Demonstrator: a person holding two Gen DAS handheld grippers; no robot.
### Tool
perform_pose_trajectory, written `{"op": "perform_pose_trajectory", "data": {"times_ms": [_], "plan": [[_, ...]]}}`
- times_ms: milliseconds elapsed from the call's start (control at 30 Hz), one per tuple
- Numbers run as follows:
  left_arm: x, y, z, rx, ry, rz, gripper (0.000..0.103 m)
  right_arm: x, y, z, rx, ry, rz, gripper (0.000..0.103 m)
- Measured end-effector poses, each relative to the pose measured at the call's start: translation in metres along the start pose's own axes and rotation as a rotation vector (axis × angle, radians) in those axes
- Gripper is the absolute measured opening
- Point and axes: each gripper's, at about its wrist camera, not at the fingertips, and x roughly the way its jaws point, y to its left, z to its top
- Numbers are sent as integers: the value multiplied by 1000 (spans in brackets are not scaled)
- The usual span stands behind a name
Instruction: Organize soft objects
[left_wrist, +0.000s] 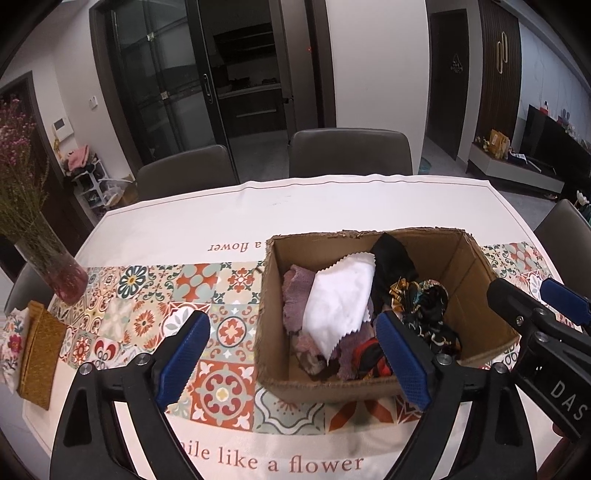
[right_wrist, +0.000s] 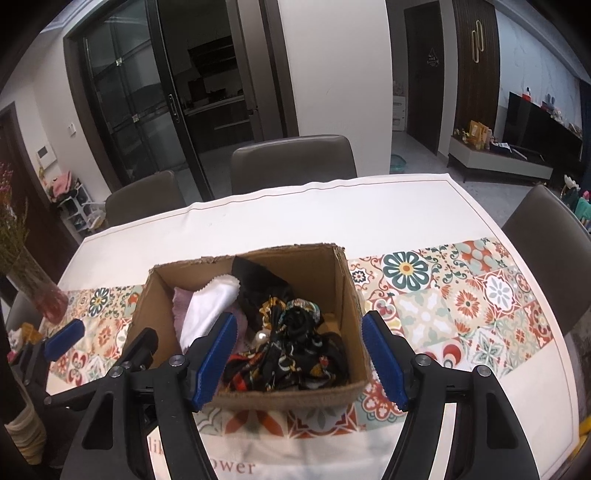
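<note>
An open cardboard box (left_wrist: 266, 314) (right_wrist: 332, 273) stands on the patterned table runner. It holds a white cloth (left_wrist: 340, 299) (right_wrist: 210, 306), a mauve towel (left_wrist: 295, 295), a black cloth (left_wrist: 391, 258) and a dark patterned scarf (left_wrist: 428, 310) (right_wrist: 295, 350). My left gripper (left_wrist: 291, 358) is open and empty above the box's near left corner. My right gripper (right_wrist: 301, 363) is open and empty above the box's near edge; it also shows at the right of the left wrist view (left_wrist: 532, 306). A mustard knitted cloth (left_wrist: 37, 350) and a floral cloth (left_wrist: 13, 343) lie at the table's far left.
A glass vase of dried flowers (left_wrist: 55, 273) (right_wrist: 40, 291) stands at the left of the table. Grey chairs (left_wrist: 347, 155) (right_wrist: 291, 162) line the far side, and one (right_wrist: 554, 243) stands at the right end. The tablecloth (left_wrist: 258, 206) stretches behind the box.
</note>
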Motion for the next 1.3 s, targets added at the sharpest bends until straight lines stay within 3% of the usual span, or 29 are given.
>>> {"op": "perform_pose_trajectory", "data": {"times_ms": [267,700,1300], "plan": [[-25,8,-16,-19,-12,30,98,-20,-2,-16,-8,-13,-33,77],[-52,18,-39,-31,-33,55,99,-46,2,-35,-39,-40,-72,78],[-85,30,-80,-53,-50,75,99,-78,9,-71,-51,-56,-59,78]]}}
